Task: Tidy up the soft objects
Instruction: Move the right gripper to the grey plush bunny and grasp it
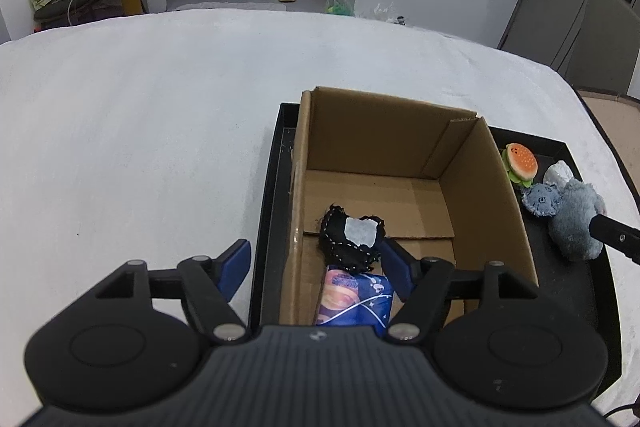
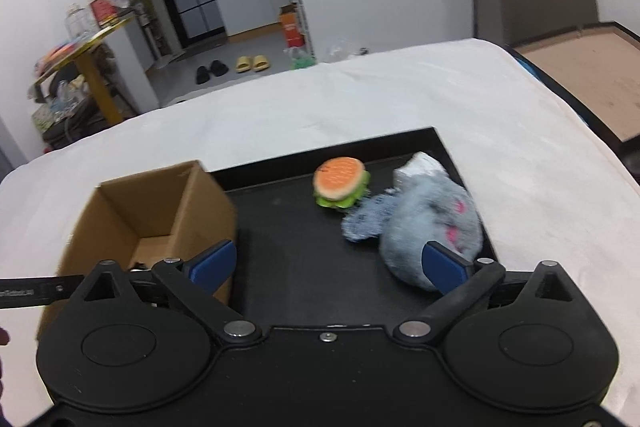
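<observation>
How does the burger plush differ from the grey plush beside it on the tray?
The burger plush is much smaller than the grey plush. The burger is orange and green; the grey plush is blue-grey with pink marks. The burger sits clear of the right tool, while the grey plush lies against that tool's right finger. Both rest on the black tray, outside the cardboard box.

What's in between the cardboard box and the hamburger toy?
In the right wrist view, only bare black tray lies between the cardboard box and the hamburger plush; nothing else sits there.
</observation>
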The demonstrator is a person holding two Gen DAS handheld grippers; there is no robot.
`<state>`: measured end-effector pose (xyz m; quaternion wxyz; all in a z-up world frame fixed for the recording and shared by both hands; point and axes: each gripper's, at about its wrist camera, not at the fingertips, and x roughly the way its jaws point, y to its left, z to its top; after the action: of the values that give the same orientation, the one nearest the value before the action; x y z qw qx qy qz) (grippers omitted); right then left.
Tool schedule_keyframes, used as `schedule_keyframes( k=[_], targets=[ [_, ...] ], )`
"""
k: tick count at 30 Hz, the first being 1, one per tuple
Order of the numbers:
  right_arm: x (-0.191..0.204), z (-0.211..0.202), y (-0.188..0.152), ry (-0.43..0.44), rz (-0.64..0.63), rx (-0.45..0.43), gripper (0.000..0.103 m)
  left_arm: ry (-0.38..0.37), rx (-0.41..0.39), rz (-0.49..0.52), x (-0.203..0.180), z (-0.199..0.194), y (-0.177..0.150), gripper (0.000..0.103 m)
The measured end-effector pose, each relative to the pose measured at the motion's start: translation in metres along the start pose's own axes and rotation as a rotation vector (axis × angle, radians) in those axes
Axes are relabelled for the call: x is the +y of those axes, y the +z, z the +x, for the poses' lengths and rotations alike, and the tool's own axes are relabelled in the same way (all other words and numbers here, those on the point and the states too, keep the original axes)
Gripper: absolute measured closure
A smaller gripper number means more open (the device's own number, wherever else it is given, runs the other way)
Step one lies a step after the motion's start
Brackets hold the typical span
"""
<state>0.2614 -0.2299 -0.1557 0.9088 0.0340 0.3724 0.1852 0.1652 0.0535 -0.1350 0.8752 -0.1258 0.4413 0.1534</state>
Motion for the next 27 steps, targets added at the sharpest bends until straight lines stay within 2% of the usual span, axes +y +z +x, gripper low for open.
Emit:
schedule_keyframes(
  k=[8, 17, 27],
  targets=[
    [-0.024, 0.011, -0.004, -0.065, 0.021, -0.002, 0.002, 0.02, 0.022, 0.008, -0.009, 0.008, 0.002, 0.033],
    [-0.048, 0.034, 0.005, -0.088, 0.025, 0.005, 0.002, 0.028, 0.047, 0.0, -0.013, 0.016, 0.003, 0.032],
    [-0.05, 0.057, 0.006, -0.1, 0.002, 0.033, 0.005, 0.038, 0.047, -0.004, -0.016, 0.021, 0.004, 0.033]
  ],
)
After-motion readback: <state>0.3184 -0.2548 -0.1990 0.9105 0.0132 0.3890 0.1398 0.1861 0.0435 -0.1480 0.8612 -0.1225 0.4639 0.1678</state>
